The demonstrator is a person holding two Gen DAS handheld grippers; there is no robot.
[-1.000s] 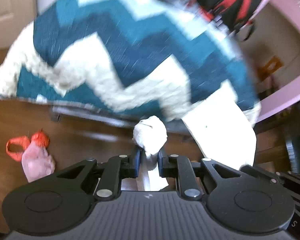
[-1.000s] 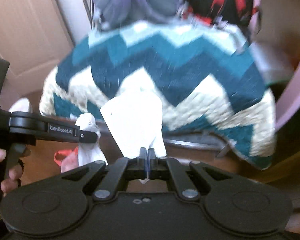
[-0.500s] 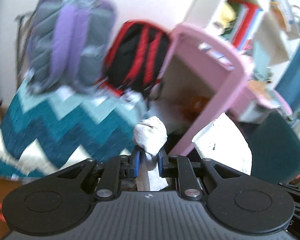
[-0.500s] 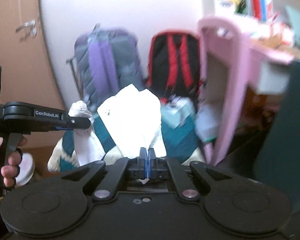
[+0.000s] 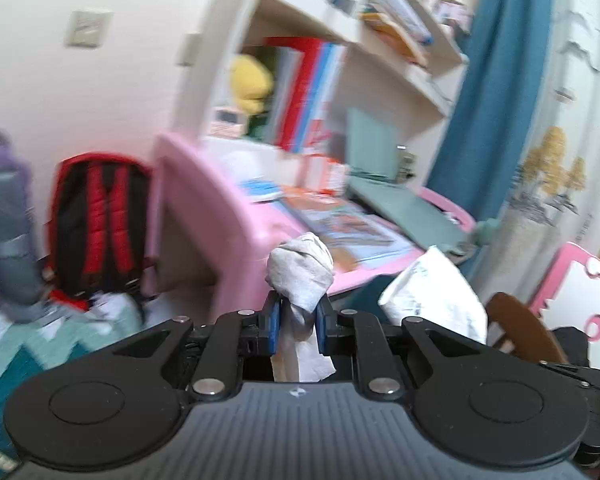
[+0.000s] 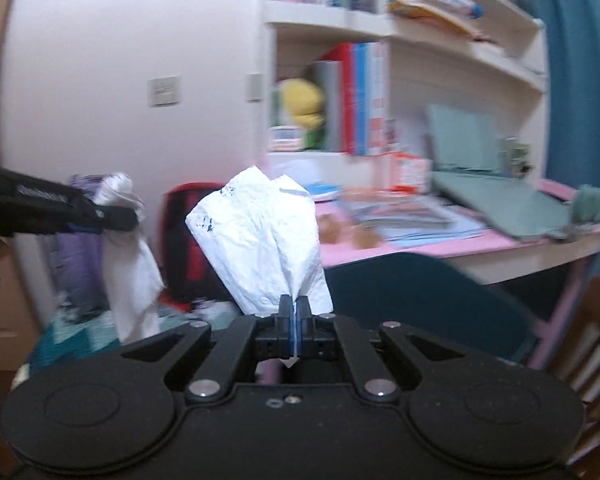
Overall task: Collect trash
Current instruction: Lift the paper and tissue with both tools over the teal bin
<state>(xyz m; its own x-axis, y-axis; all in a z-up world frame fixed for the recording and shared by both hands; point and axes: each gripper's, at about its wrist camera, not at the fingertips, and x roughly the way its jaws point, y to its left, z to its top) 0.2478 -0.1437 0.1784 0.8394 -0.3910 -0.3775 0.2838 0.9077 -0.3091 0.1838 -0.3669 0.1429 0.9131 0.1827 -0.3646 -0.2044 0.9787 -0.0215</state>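
- The left hand-held gripper remained clamped on a crumpled tissue wad, whose tail hung below the pads.
- The right hand-held gripper remained pinched tight on a white wrapper, which stood upright above the pads.
- Both views had swung up since a second ago: the zigzag blanket sank to the lower left corner, and the pink counter and bookshelf filled the frame.
- The red backpack stood beside the counter.
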